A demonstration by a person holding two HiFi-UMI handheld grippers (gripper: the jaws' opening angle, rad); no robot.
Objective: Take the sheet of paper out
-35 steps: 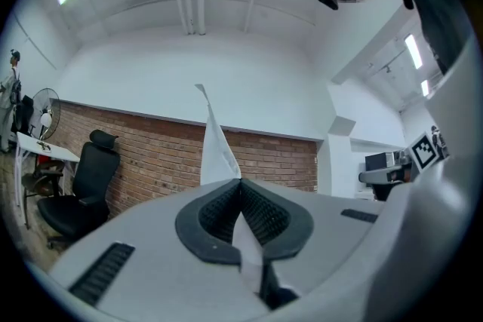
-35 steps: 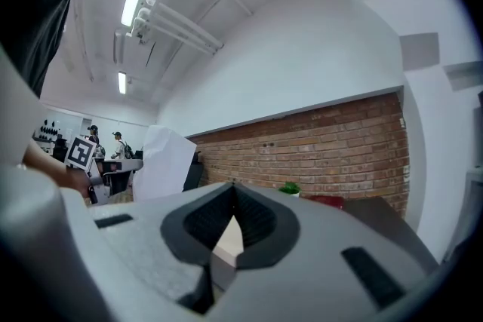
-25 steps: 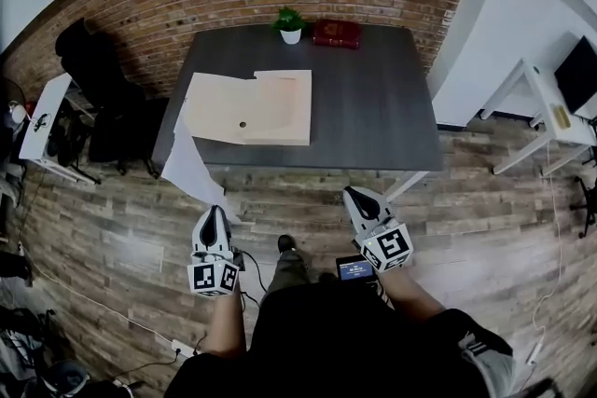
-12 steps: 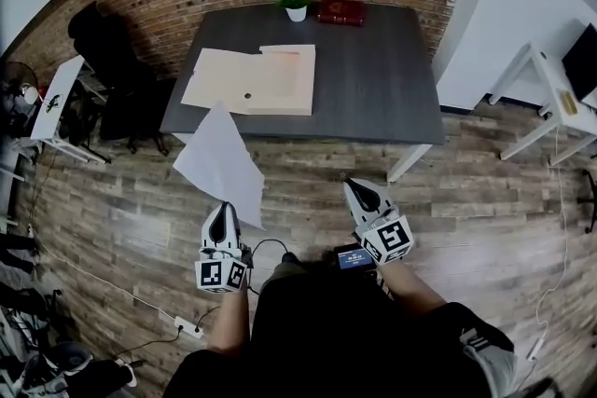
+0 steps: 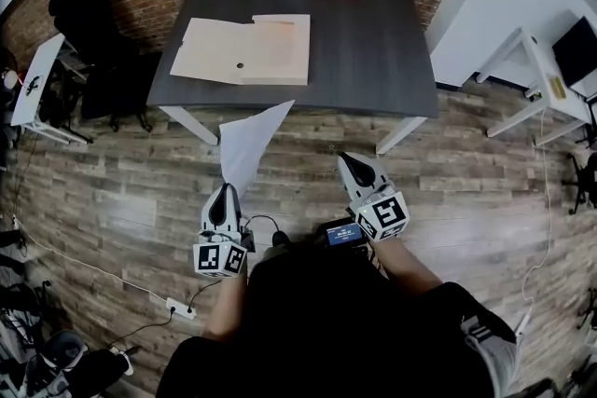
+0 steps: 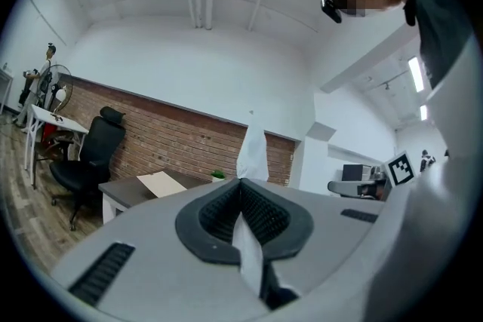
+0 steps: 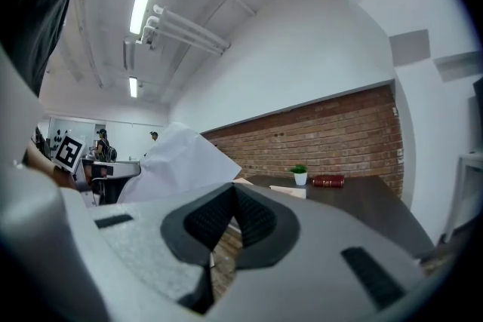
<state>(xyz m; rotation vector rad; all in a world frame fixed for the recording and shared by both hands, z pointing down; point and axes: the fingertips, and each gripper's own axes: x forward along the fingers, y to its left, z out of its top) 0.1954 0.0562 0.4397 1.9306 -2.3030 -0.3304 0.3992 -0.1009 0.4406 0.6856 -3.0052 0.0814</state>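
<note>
Left gripper [image 5: 224, 193] pinches a thin white sheet of paper [image 5: 248, 143], triangular, slightly curled.

No legible txt, labels or nos. in any view

**Left gripper** [image 5: 224, 193]: held ahead of the body on the left side, pointing forward and level, with its marker cube facing the head camera. The jaws are pressed together on one end of the sheet of paper [image 5: 247, 143], which stands up beyond the jaw tips. The left forearm [image 5: 222, 317] extends straight forward.

**Right gripper** [image 5: 352, 165]: held ahead of the body on the right side, level, with its tip angled slightly inward. The jaw tips meet with nothing between them. The right forearm [image 5: 403, 266] reaches forward from the torso.
</note>
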